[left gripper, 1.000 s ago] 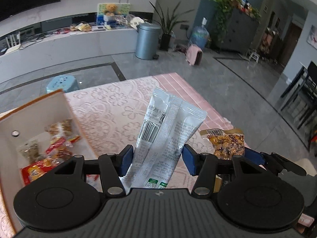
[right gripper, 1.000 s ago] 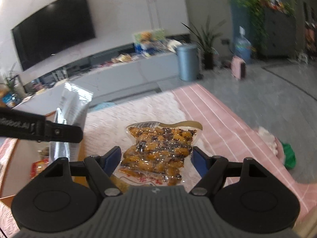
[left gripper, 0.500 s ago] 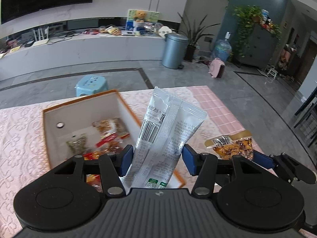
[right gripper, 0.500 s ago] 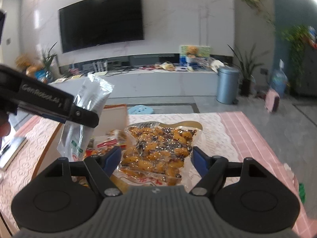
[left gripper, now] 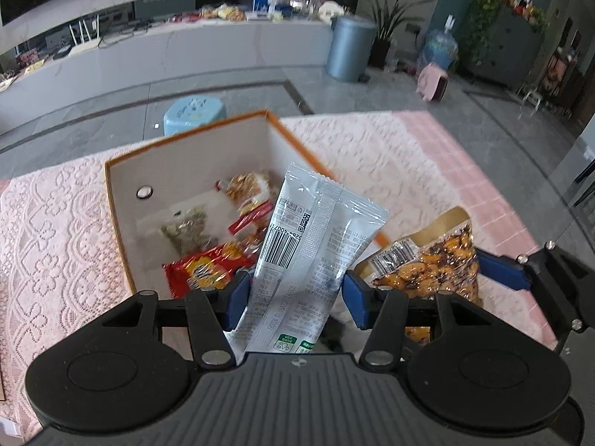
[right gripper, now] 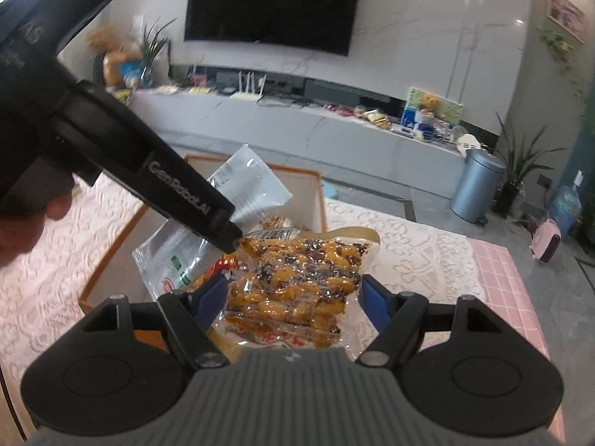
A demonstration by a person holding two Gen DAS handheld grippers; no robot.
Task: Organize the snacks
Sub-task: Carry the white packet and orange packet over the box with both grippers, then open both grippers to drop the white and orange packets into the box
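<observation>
Snacks are in both grippers at once, right over the orange-rimmed box. A silvery white pouch, barcode side up, is clamped between the blue pads of the left gripper, its jaws set fairly wide around the pack, and it is held tilted above the near right part of the box. A clear vacuum pack of orange-brown glazed pieces is gripped by the right gripper, jaws likewise spread wide on it, just beside the box's right wall. Inside the box, a red packet, a clear bag of greenish bits and a further small packet are already seen lying on the bottom, so the floor of the box is partly taken up. From the right wrist view the way to the box is crossed by the black arm of the left gripper, its tip almost touching the vacuum pack's top edge, and a bit of the person's hand is caught at the left edge. Everything is carried by a table under a pink lace cloth. Beyond it, a light blue stool, a grey bin, a water jug and a long white media console under a dark television are made out.
</observation>
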